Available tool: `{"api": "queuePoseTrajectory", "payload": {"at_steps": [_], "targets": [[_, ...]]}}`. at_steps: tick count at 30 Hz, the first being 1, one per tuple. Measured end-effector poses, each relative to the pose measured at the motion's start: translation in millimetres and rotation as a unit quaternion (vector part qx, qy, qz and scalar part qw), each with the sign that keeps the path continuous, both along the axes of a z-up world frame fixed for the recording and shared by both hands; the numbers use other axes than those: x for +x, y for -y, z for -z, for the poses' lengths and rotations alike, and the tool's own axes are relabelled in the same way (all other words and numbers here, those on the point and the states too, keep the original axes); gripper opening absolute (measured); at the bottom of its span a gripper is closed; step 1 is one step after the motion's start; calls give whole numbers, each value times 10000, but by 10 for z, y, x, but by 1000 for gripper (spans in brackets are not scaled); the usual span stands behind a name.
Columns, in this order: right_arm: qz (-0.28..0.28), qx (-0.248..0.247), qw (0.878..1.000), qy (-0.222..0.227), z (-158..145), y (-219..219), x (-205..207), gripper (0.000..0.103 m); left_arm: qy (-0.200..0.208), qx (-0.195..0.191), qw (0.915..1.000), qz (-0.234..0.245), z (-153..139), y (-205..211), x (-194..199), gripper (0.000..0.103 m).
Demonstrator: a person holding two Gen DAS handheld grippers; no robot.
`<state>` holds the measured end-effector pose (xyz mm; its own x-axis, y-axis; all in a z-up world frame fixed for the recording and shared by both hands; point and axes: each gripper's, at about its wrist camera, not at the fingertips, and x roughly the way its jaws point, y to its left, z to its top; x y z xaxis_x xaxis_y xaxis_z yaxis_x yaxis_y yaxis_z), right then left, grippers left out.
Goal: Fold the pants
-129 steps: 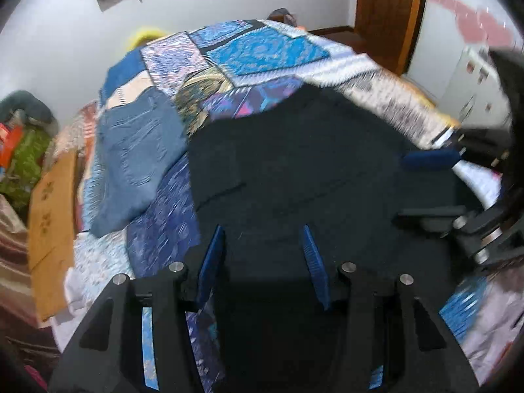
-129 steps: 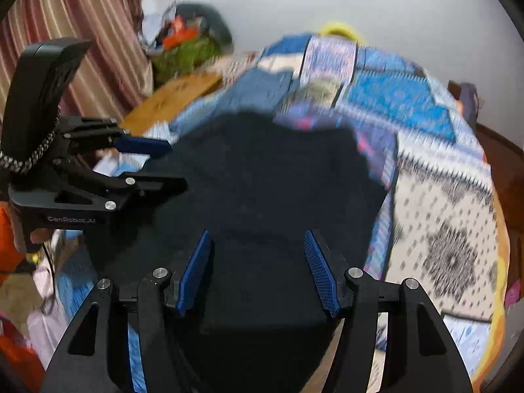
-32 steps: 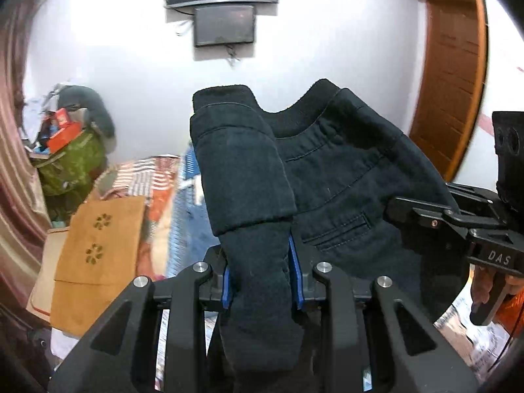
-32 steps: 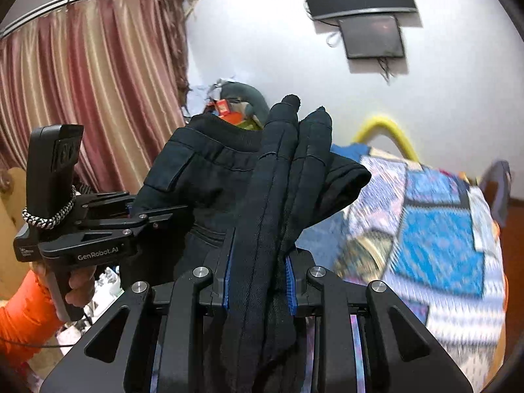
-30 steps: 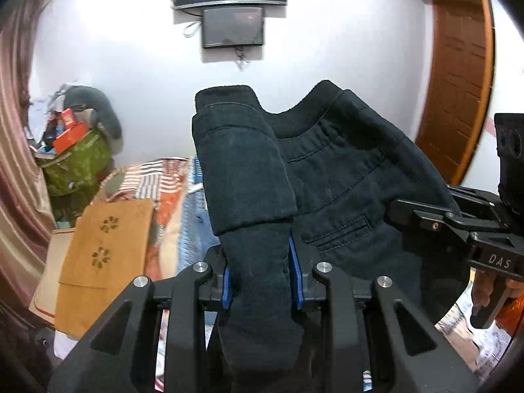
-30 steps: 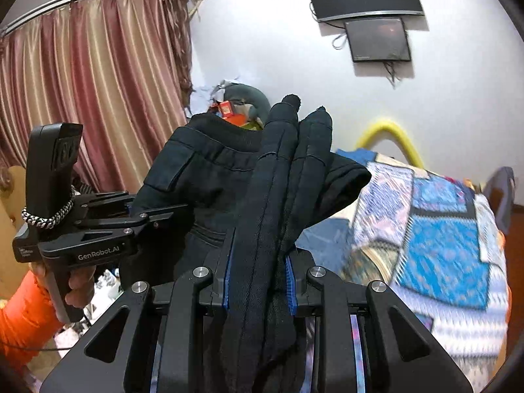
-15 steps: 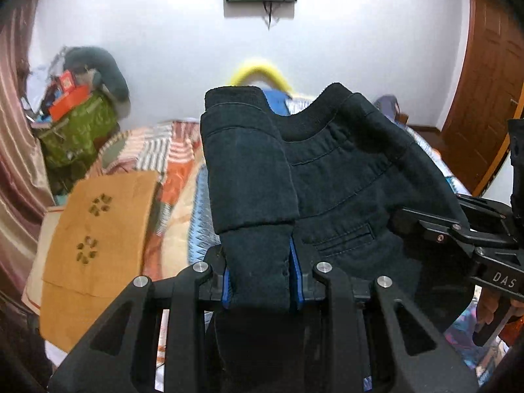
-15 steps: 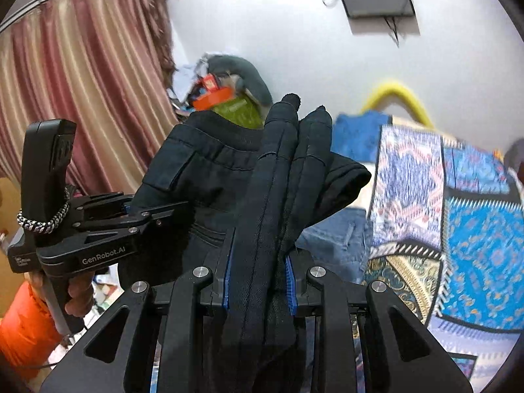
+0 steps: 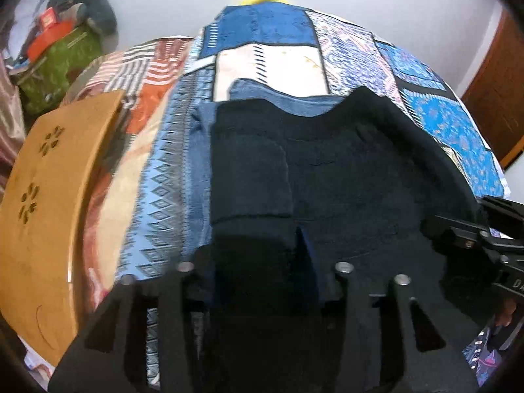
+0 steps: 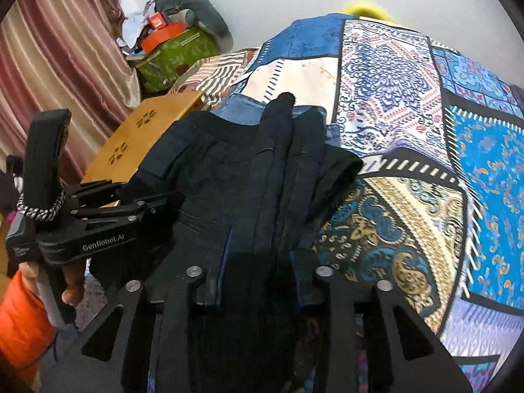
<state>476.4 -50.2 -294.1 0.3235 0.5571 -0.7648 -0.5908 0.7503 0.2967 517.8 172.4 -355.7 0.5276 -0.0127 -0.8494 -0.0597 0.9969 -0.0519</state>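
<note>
Both claws, left [image 9: 258, 249] & right [image 10: 258, 255], are clamping the pants [image 9: 344, 170]; they're needing level edges while lowering toward jeans [image 9: 278, 96] at 12 o'clock on the bed [image 10: 409, 203].

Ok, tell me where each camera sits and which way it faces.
Left wrist: on the left gripper, facing along its jaws across the black pants to the patchwork bed; right gripper at right.
Right wrist: on the right gripper, facing likewise; left gripper and hand at left.
Shared: pants, bed, blue jeans, wooden board.
</note>
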Motion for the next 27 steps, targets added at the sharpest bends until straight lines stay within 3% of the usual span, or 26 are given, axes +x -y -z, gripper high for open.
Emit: {"api": "queuePoseTrajectory", "payload": {"at_steps": [3, 7, 10, 16, 21, 27], "targets": [[125, -88, 9998, 140, -123, 147, -111, 34, 57, 278, 9995, -137, -119, -54, -116, 56], [308, 13, 9988, 385, -353, 379, -320, 34, 55, 353, 9989, -308, -299, -169, -359, 56], [344, 167, 9969, 692, -669, 497, -586, 34, 252, 504, 9978, -342, -584, -161, -686, 55], [350, 588, 9869, 1462, -1430, 658, -1221, 34, 1223, 862, 9885, -203, -1499, 147, -1562, 56], [337, 1020, 9667, 2323, -2103, 840, -1982, 34, 2219, 991, 9700, -98, -2305, 531, -2432, 56], [244, 1569, 9378, 3087, -2626, 1073, -2806, 34, 3201, 932, 9427, -112, -2914, 868, -3428, 56]]}}
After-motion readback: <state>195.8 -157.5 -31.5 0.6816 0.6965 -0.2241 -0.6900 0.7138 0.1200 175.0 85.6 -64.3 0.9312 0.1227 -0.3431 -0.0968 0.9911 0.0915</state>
